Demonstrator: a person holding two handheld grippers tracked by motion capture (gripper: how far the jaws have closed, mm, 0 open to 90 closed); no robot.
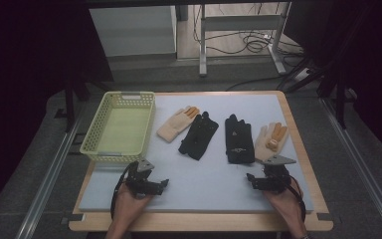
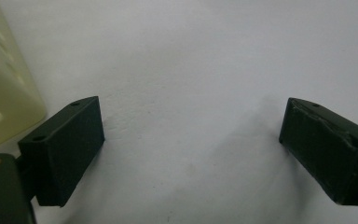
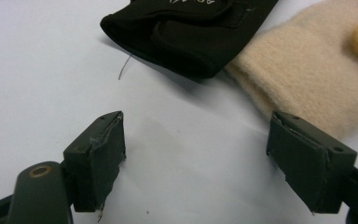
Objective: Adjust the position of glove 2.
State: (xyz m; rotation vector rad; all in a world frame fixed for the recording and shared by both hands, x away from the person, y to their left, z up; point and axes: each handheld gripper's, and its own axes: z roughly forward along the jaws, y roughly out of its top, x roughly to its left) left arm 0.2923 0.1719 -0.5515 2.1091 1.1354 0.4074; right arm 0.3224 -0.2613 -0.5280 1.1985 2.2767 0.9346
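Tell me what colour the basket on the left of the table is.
Pale yellow-green basket, clearest in the high view.

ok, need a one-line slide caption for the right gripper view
Right gripper, fingers open above the blue mat, facing the black glove's cuff and the beige knit glove beside it.

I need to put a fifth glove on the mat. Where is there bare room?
The widest free patch is the near strip of the mat, between the left gripper and the right gripper, in front of the gloves. The basket is also empty. The row of four gloves, from the left beige glove to the right beige glove, is crowded.
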